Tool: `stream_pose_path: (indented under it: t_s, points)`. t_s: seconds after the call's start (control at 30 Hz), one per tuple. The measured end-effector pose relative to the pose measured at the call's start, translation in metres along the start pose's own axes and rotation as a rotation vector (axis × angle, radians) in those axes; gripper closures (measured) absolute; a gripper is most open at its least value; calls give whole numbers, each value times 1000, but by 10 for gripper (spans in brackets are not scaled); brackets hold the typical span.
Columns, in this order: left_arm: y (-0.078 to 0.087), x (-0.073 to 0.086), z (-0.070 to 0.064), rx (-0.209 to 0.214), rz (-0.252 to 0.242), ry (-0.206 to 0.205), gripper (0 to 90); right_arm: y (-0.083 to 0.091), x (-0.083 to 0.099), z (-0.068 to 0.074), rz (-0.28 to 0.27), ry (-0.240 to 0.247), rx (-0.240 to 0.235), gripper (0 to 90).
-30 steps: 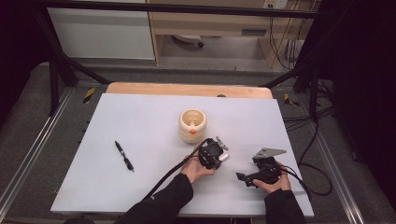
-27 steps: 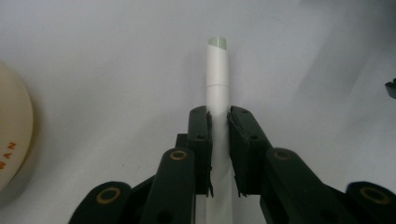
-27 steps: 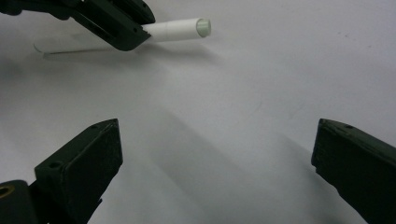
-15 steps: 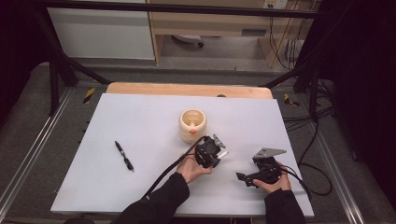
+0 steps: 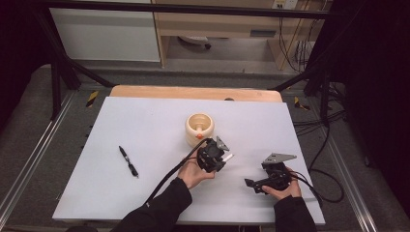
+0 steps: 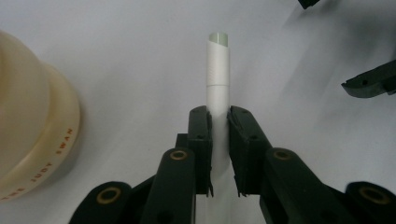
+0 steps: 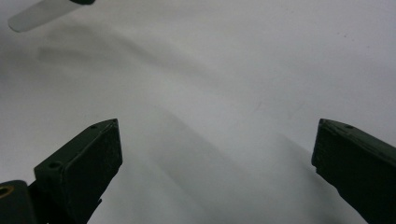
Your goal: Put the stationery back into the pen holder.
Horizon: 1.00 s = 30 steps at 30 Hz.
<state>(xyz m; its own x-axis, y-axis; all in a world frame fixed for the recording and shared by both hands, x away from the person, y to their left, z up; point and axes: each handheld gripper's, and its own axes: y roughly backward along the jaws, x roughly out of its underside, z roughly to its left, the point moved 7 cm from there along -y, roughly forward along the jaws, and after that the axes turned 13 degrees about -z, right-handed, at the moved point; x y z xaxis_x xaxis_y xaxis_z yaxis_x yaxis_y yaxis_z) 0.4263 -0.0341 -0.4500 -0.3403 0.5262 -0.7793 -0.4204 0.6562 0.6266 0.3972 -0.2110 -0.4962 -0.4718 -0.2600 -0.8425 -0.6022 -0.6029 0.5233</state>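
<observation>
on the table (image 5: 145,121) the cup (image 5: 199,128) stands mid-table, the pen (image 5: 128,161) lies well to its left, and the left gripper (image 5: 226,155) is just before it.

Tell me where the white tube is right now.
The white tube sits clamped in the left gripper, right of the cream jar, near table centre.
</observation>
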Motion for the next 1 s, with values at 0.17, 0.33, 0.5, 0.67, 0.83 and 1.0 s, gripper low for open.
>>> stream_pose_path:
  t_s: [0.17, 0.33, 0.5, 0.67, 0.83, 1.0]
  points:
    - [11, -3, 5, -14, -38, 11, 788, 0, 0, 0, -2, -2, -1, 22]
    - [25, -6, 12, -25, -81, 24, 787, 1, -1, 0, -4, 2, -3, 14]
    - [40, -10, 22, -45, -117, 40, 787, 1, -1, 0, -6, 3, -1, 9]
    - [53, -14, 32, -65, -156, 58, 787, 2, -1, 0, -7, 5, -4, 9]
    - [63, -18, 40, -81, -190, 70, 787, 2, -1, 0, -10, 6, -3, 9]
    - [74, -25, 48, -96, -229, 84, 787, 2, -1, 0, -8, 10, -4, 9]
